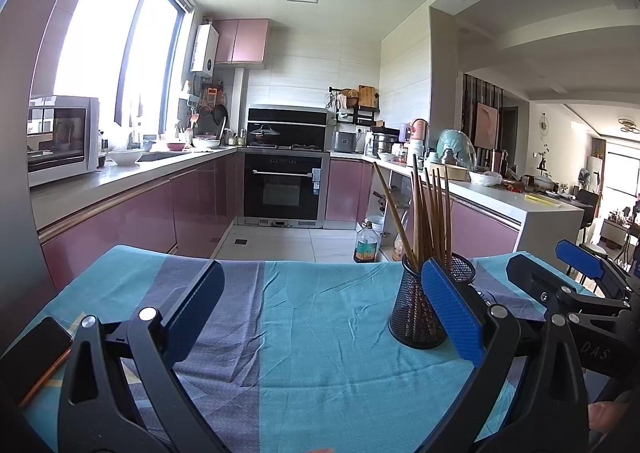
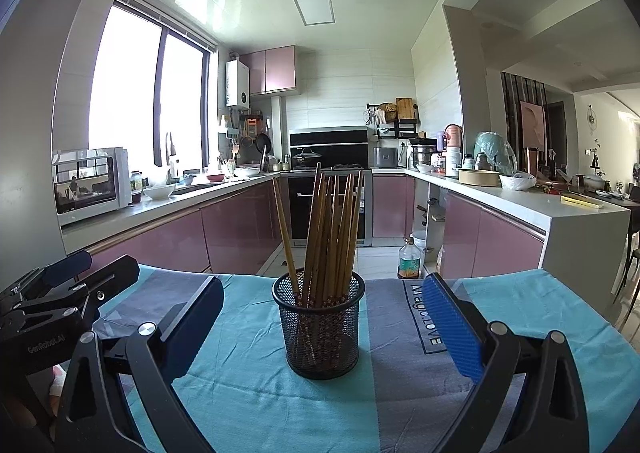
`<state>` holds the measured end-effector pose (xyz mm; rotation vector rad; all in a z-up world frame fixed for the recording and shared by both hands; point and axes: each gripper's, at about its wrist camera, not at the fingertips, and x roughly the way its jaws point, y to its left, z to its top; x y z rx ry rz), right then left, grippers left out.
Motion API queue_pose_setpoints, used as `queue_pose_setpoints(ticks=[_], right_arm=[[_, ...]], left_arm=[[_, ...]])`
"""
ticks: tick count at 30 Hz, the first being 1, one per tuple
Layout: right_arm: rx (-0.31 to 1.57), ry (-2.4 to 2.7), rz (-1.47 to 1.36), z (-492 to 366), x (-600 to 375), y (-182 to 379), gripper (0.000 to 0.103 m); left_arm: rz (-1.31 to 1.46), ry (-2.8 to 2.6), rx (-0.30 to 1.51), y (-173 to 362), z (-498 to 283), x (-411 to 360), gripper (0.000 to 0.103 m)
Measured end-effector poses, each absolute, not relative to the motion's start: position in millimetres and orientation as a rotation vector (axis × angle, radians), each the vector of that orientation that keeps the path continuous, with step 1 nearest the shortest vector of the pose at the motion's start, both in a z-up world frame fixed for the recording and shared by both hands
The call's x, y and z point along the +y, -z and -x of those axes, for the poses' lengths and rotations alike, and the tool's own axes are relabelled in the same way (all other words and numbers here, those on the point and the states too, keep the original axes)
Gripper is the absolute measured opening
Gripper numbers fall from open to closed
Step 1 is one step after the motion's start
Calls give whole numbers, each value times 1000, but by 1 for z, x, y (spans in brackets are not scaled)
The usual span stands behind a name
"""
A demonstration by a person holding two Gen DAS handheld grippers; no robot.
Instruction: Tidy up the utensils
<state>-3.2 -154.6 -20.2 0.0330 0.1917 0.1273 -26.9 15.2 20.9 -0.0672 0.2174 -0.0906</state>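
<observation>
Two grippers, both spread wide, holding nothing. Right gripper (image 2: 324, 333) low over blue cloth (image 2: 248, 393), mesh cup (image 2: 319, 327) centred between its fingers, untouched. Left gripper (image 1: 320, 317) beside it, cup just off its right finger. Chopsticks (image 2: 332, 237) upright in cup, one leaning left. Risk: finger clips light cup, it tips, sticks scatter. Cloth may drag too.

Cloth-covered table (image 2: 256, 393), mesh holder (image 2: 320, 329), phone (image 1: 34, 349)

home kitchen | oven (image 2: 330, 209), microwave (image 2: 94, 185), pink cabinets (image 2: 240, 229) (lounge beyond)
</observation>
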Motion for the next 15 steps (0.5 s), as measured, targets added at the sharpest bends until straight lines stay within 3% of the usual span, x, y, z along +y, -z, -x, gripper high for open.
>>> queue_pose_setpoints(ticks=[15], right_arm=[[192,-129,-34,2,-155,19,96]], left_arm=[[65,97,219,-20,27,14,97]])
